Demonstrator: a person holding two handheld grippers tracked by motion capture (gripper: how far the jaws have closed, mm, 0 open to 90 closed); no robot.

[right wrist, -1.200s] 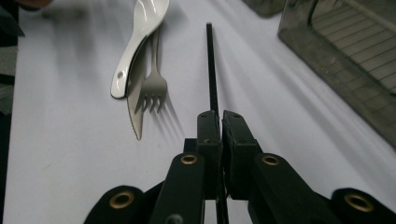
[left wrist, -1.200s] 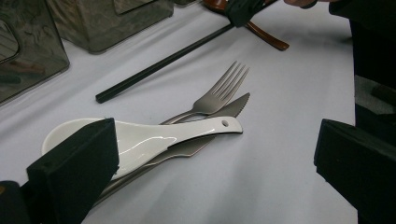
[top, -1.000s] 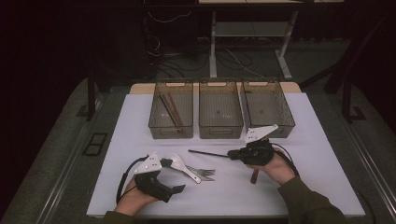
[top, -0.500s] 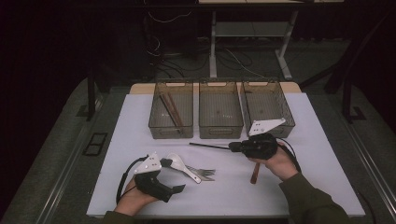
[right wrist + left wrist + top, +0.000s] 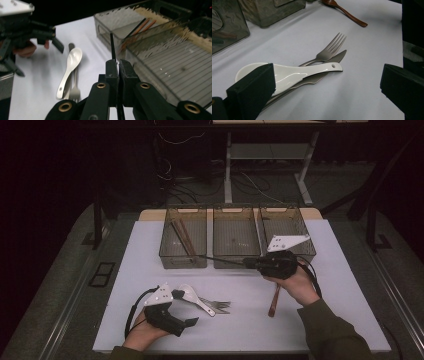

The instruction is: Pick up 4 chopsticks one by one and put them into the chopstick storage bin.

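Your right gripper (image 5: 248, 263), jaws clamped on a thin black chopstick (image 5: 222, 259), has lifted it off the table toward the left bin (image 5: 183, 261), where other chopsticks lie, while your left gripper (image 5: 186, 307) waits open.

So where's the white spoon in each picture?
High view: the white spoon lies low and left of centre, beside the left gripper.
Left gripper view: white spoon in the lower left, across the fork.
Right gripper view: white spoon left of centre.
Shared landmark: the fork under it.
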